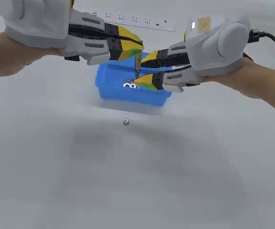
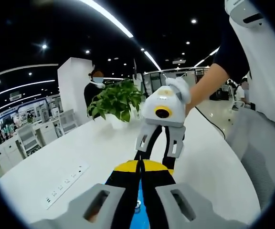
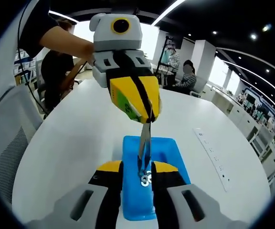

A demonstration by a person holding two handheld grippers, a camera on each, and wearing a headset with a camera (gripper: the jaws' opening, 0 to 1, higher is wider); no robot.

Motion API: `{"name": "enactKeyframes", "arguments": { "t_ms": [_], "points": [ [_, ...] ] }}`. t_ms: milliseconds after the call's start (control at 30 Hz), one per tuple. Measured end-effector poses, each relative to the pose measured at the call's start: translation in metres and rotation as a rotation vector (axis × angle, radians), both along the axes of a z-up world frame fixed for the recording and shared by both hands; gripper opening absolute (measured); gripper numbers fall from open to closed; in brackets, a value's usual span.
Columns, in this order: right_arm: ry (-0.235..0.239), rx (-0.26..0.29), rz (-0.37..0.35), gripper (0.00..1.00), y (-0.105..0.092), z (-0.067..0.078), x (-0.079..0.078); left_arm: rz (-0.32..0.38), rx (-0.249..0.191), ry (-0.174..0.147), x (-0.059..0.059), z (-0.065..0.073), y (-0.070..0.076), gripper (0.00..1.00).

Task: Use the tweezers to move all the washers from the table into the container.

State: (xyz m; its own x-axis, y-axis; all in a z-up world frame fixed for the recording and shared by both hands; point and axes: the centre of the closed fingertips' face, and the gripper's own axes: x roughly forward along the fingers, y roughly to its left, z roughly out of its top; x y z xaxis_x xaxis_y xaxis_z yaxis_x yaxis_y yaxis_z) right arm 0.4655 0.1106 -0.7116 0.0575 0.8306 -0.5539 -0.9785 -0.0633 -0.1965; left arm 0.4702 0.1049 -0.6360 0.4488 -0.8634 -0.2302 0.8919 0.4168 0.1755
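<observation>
White tabletop (image 1: pixel 137 186), plain, matte, soft shadow mid-bench. White multi-socket pwr strip (image 1: pixel 132 20) lying flat near far edge, sockets up. Bkgd in left gripper view: leafy green plant (image 2: pixel 116 100) at far end of table, person (image 2: pixel 94 88) standing just behind it, next to white pillar (image 2: pixel 73 83); long ceiling light strips (image 2: pixel 110 19) overhead; desks + chairs (image 2: pixel 27 138) far left. Right gripper view: grey mesh chair (image 3: pixel 11 138) just beside table edge, seated ppl (image 3: pixel 187 71) well back.
</observation>
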Motion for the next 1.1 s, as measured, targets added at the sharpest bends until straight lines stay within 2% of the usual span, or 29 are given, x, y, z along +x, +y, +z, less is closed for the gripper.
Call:
{"name": "enactKeyframes", "arguments": {
  "t_ms": [100,167,300,467,567,633,800,933,1100],
  "points": [
    [0.020,0.013,-0.017,0.28,-0.004,0.004,-0.004,0.009,0.008,-0.017,-0.007,0.005,0.001,0.04],
    [0.037,0.042,-0.035,0.32,-0.005,0.008,-0.007,0.015,-0.005,-0.021,-0.013,0.008,0.002,0.04],
    [0.064,0.064,-0.050,0.39,-0.009,0.011,-0.015,0.032,-0.021,-0.023,-0.027,0.011,0.003,0.04],
    [0.088,0.075,-0.060,0.49,-0.020,0.009,-0.030,0.032,-0.016,-0.008,-0.053,0.002,0.002,0.04],
    [0.089,0.085,-0.081,0.56,-0.028,0.007,-0.033,0.025,-0.010,-0.005,-0.065,-0.002,0.001,0.04],
    [0.109,0.093,-0.096,0.58,-0.035,0.006,-0.034,0.022,-0.005,0.004,-0.071,-0.005,-0.001,0.04],
    [0.137,0.093,-0.119,0.64,-0.049,0.001,-0.039,0.017,-0.002,0.022,-0.079,-0.011,-0.006,0.04],
    [0.157,0.108,-0.121,0.81,-0.056,-0.001,-0.049,0.013,-0.004,0.030,-0.085,-0.014,-0.010,0.04],
    [0.180,0.086,-0.102,0.87,-0.061,-0.010,-0.064,0.014,0.001,0.048,-0.090,-0.022,-0.011,0.04]
  ]
}}
